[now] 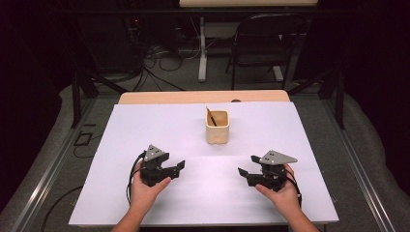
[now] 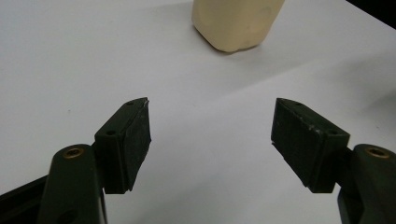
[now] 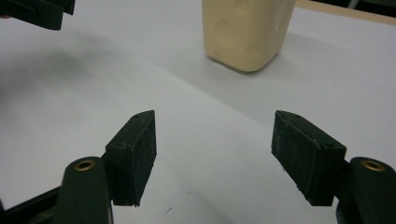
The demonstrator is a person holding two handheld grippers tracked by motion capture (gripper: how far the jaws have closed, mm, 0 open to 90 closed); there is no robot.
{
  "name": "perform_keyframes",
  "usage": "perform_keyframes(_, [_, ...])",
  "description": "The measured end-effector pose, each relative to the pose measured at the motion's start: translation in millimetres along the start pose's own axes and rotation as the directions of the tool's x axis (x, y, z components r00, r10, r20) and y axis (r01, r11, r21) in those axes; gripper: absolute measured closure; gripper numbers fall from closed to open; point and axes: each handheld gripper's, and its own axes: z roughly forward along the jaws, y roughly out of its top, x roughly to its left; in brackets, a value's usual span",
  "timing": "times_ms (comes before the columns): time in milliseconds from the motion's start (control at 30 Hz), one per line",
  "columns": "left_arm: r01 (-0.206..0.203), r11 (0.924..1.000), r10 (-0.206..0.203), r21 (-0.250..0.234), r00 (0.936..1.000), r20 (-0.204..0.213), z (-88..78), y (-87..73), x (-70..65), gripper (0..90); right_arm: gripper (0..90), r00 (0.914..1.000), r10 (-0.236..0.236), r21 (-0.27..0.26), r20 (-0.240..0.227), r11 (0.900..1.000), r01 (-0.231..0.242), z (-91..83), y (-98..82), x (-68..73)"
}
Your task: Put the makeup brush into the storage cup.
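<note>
Both the left gripper (image 1: 178,167) and the right gripper (image 1: 244,172) rest low in the frame with jaws spread wide and empty, angled inward toward the cream cup (image 1: 217,127) at centre, seemingly staged to reach it

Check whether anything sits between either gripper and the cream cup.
Nothing visible does. Bare white sheet lies between the open left gripper, the open right gripper and the cream cup. A dark stick stands inside it.

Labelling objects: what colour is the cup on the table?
Cream cup, best seen in the right gripper view.
</note>
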Motion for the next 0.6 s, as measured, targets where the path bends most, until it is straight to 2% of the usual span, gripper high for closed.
perform_keyframes(400, [-0.004,0.9999,0.004,0.012,1.0,-0.008,-4.2,-6.1,3.8,28.7,31.8,0.9989,-0.04,0.019,-0.022,0.999,0.04,6.0,-4.9,7.7])
perform_keyframes(600, [-0.024,0.9994,0.024,0.026,0.9997,-0.007,-5.7,-10.1,3.9,28.8,32.4,0.9984,-0.045,0.022,-0.033,0.999,0.046,6.8,-5.8,10.1])
